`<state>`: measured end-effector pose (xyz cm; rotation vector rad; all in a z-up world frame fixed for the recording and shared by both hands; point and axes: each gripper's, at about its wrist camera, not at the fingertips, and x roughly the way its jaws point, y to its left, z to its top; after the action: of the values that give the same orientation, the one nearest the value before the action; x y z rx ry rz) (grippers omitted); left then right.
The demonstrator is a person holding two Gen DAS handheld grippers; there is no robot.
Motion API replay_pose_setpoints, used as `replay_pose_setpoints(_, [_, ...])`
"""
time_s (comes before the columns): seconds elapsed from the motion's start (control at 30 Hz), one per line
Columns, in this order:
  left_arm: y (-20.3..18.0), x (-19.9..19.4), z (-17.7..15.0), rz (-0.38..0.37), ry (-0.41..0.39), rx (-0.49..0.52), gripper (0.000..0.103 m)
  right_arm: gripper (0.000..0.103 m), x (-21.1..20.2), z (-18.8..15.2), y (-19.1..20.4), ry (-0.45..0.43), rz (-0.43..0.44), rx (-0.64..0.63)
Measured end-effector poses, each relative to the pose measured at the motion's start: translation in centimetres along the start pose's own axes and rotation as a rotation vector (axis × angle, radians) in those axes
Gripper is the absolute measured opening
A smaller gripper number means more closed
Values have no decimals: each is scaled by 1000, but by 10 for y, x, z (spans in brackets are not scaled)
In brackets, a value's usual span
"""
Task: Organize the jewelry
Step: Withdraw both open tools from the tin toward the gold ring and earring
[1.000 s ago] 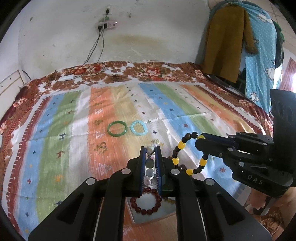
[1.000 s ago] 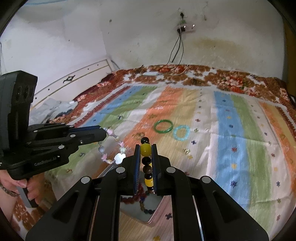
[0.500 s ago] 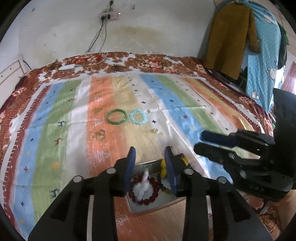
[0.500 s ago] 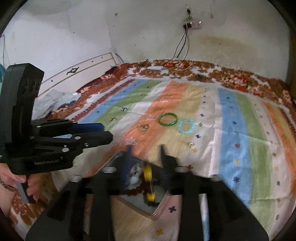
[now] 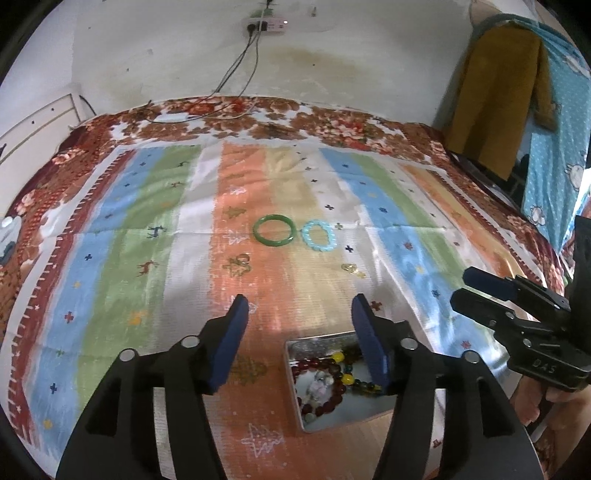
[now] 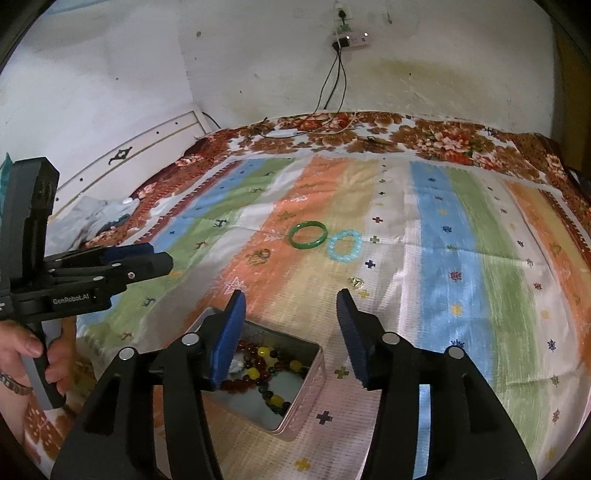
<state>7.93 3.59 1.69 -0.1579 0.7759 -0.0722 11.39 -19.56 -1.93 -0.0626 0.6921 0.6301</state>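
Observation:
A metal tin (image 5: 295, 387) (image 6: 314, 373) sits on the striped bedspread near the front edge. It holds a dark red bead bracelet (image 5: 325, 402), a pale bead bracelet (image 5: 318, 386) and a black-and-yellow bead bracelet (image 6: 275, 398). A green bangle (image 5: 274, 231) (image 6: 308, 234) and a light blue bead bracelet (image 5: 318, 236) (image 6: 345, 246) lie side by side farther back. A small gold piece (image 5: 350, 267) (image 6: 357, 283) lies between them and the tin. My left gripper (image 5: 299, 306) is open and empty above the tin. My right gripper (image 6: 290, 299) is open and empty above the tin.
The bed fills the view and meets a white wall with a power strip (image 5: 264, 25) and cables. Clothes (image 5: 491, 103) hang at the right. A white headboard (image 6: 147, 147) and crumpled cloth (image 6: 92, 218) are at the left.
Both grippers held bead bracelets above the tin a second ago. Both opened and dropped them into the tin, then lifted and spread their jaws wider.

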Motion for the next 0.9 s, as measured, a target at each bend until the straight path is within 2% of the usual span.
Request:
replay_pose_setpoints(0.1, [2,2,2,22,-5,1,68,58,4,1,-3,11,-2,1])
replay_pose_setpoints(0.2, [5,6,4,46,-9,0,79,65,7,4,-9,16,-8,17])
replay_pose_setpoints(0.5, [24,19,19,60,4,-60,92,75,19,8,-25,38,-33,57])
replay_pose_setpoints(0.6, [25,23,20,69,8,-55,94,78,23,10,-27,43,-36,57])
replay_pose_setpoints(0.9, [34,51,30,72,70,-75,96,79,47,21,-29,87,-54,38])
